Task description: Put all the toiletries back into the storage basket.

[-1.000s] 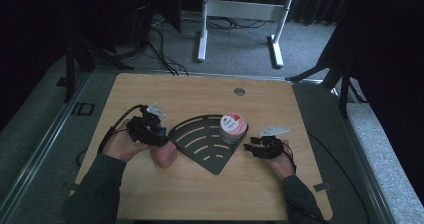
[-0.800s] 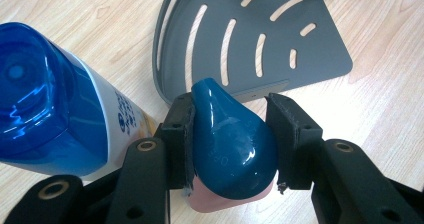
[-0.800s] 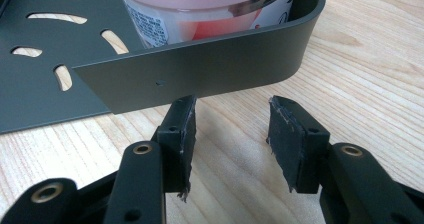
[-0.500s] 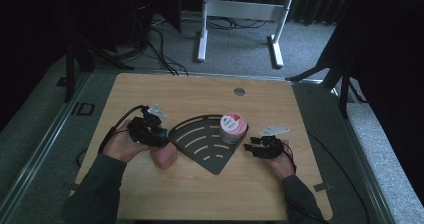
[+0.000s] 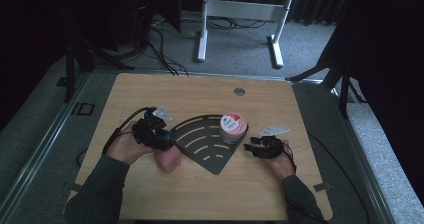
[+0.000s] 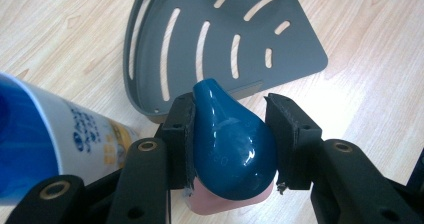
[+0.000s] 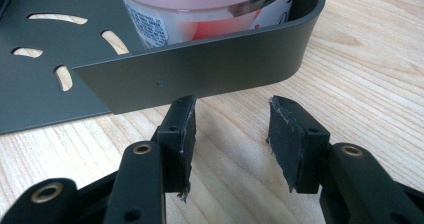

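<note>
A dark grey slotted corner tray (image 5: pixel 202 144) lies mid-table. A pink-lidded cup (image 5: pixel 233 127) stands in its right corner. My left gripper (image 5: pixel 167 137) sits at the tray's left edge, shut on a pink bottle (image 5: pixel 167 160) with a glossy blue teardrop cap. In the left gripper view the jaws (image 6: pixel 230 121) clamp that blue cap (image 6: pixel 232 149), with the tray (image 6: pixel 225 39) just beyond. My right gripper (image 5: pixel 251 147) rests on the table right of the tray. In its own view it (image 7: pixel 232 126) is open and holds nothing, facing the tray's wall (image 7: pixel 200 76) and the cup (image 7: pixel 200 14).
A blue and white cylinder (image 6: pixel 55 134) lies close at the left in the left gripper view. The wooden table (image 5: pixel 210 194) has a round grommet (image 5: pixel 239 91) near its far edge. Cables and a white desk frame (image 5: pixel 240 14) are on the floor beyond.
</note>
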### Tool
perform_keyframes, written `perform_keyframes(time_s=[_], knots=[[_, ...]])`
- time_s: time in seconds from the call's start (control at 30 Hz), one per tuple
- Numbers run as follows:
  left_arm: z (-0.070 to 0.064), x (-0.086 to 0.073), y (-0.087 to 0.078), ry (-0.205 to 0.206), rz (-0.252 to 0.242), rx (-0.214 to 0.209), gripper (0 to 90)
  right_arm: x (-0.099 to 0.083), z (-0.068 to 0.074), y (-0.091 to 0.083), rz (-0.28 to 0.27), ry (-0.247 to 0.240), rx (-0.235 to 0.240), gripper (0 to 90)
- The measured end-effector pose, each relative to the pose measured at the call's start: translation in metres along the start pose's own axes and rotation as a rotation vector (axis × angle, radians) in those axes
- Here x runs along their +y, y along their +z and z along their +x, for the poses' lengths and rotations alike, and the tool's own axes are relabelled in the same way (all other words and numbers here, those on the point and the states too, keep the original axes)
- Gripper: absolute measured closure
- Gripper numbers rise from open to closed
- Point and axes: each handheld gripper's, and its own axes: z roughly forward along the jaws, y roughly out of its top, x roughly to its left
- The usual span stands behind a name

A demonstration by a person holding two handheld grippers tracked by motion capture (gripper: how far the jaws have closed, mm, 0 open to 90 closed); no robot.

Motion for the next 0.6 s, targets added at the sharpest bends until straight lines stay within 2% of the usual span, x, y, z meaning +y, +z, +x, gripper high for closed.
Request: perform_keyframes(time_s=[0.6], knots=[[-0.026, 0.010, 0.007, 0.054, 0.004, -0.044, 57.7, 0.000, 0.000, 0.000, 0.000, -0.003, -0.001, 53.4]])
